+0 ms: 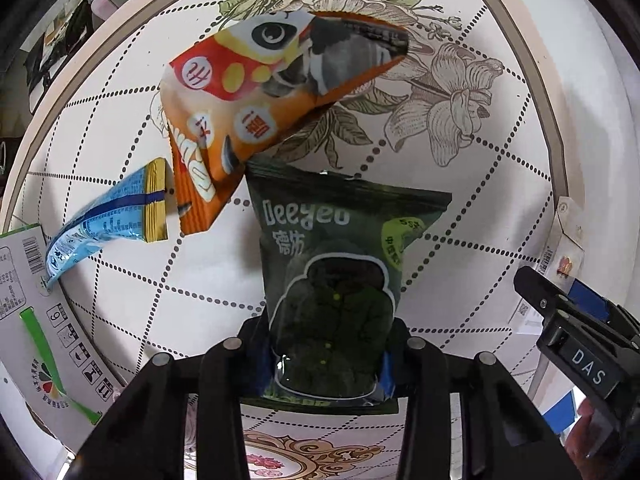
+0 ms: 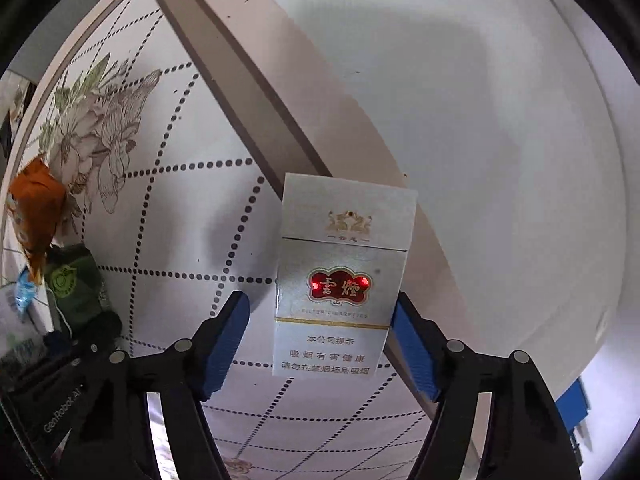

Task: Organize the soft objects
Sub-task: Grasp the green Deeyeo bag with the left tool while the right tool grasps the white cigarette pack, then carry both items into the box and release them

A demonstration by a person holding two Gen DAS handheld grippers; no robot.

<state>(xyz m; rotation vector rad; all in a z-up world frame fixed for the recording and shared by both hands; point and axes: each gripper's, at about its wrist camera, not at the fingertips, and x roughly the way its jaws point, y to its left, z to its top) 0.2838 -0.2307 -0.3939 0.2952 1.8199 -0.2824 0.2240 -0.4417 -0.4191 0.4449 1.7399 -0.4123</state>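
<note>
Left wrist view shows the left gripper (image 1: 328,360) clamped on the green snack bag (image 1: 332,276), with 2 more packets, orange (image 1: 256,92) and blue (image 1: 108,216), waiting far-left on the tabletop (image 1: 460,208), while the right gripper (image 2: 320,344) straddles a cigarette pack (image 2: 340,280), jaws apart.

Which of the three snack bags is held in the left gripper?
The dark green bag: the left gripper clamps its lower end. The orange bag and blue bag lie free.
</note>
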